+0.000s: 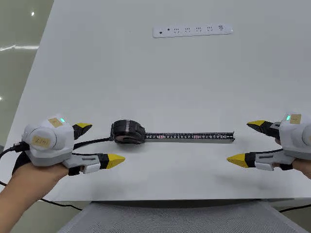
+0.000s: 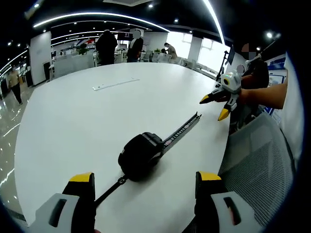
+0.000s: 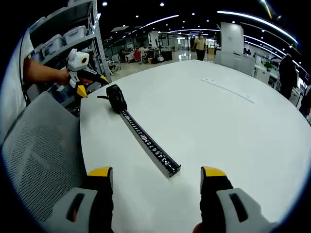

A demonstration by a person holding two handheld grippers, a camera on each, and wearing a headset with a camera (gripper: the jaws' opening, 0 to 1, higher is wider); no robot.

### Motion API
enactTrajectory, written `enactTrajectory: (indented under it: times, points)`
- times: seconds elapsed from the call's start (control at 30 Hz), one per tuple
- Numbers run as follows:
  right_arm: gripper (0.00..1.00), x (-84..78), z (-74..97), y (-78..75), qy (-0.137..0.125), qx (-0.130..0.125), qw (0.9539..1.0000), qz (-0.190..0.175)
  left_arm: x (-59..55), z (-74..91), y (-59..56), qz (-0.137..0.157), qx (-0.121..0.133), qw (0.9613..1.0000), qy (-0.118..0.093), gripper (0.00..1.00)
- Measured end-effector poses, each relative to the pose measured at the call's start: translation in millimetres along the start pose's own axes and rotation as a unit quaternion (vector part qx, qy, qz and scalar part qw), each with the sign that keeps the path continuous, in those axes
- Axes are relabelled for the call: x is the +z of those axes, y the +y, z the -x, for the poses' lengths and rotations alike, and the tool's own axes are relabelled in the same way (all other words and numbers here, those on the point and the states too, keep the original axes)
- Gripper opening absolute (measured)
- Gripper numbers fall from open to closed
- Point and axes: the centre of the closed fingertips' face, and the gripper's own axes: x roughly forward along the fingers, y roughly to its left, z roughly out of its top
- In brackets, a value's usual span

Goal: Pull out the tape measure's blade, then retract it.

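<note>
Tape measure (image 1: 128, 131) lies by the near edge of the table (image 1: 146, 73), blade (image 1: 194, 137) extended rightward; left gripper (image 1: 103, 142) and right gripper (image 1: 240, 141) flank it, touching nothing, jaws spread.

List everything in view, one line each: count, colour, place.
tape measure: one, black, table's near edge, left of centre
blade: one, dark, pulled out flat rightward
power strip: one, white, table's far side
table: one, white
chair: one, grey mesh, at near edge
people: several, beyond table
left claw: one, yellow-tipped, open, beside tape measure
right claw: one, yellow-tipped, open, off blade's end
</note>
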Motion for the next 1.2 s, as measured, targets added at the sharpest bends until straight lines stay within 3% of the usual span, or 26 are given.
enactTrajectory:
  times: [0.63, 0.93, 1.2]
  points:
    - [0.75, 3.4, 16.1, 5.5, -0.019, -0.03, 0.9991, -0.021, -5.2, 18.9, 2.2, 0.036, 0.022, 0.9988, -0.024, 0.82]
    - [0.75, -3.2, 21.0, 9.6, -0.017, -0.04, 0.9986, -0.028, -7.4, 23.8, 0.1, 0.056, 0.033, 0.9971, -0.04, 0.82]
    - [0.75, -11.7, 28.0, 8.8, -0.013, -0.047, 0.9981, -0.037, -10.8, 24.8, 0.2, 0.064, 0.04, 0.9963, -0.041, 0.82]
